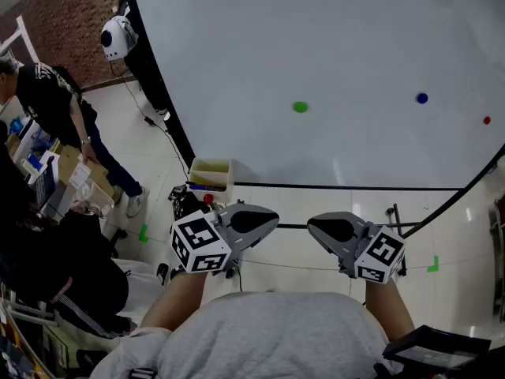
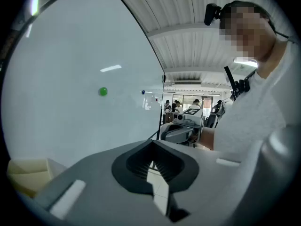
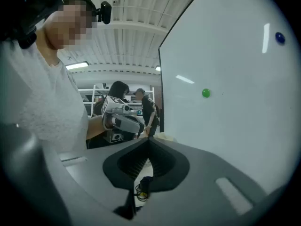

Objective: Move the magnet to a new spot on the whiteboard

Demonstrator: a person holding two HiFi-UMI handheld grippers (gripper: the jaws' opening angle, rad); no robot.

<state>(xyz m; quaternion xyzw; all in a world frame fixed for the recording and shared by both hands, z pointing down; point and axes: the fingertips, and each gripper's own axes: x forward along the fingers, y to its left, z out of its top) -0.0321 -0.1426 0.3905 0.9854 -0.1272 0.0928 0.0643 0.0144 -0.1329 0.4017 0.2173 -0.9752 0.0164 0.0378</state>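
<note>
A big whiteboard [image 1: 331, 46] fills the upper head view. On it sit a green magnet [image 1: 300, 106], a blue magnet [image 1: 422, 98] and a red magnet [image 1: 487, 120]. My left gripper [image 1: 273, 220] and my right gripper [image 1: 312, 225] hang low in front of my body, well below the board's bottom edge, their tips turned toward each other. Both are shut with nothing between the jaws. The green magnet [image 2: 103, 92] shows in the left gripper view, far off. In the right gripper view I see the green magnet [image 3: 205, 93] and the blue magnet [image 3: 280, 37].
A pale yellow tray [image 1: 210, 174] hangs at the board's lower left corner, with a red object [image 1: 207, 199] just below it. A person in black [image 1: 55, 105] stands at the left by cluttered boxes [image 1: 67, 180]. The board's black stand bars [image 1: 347, 186] run under the board.
</note>
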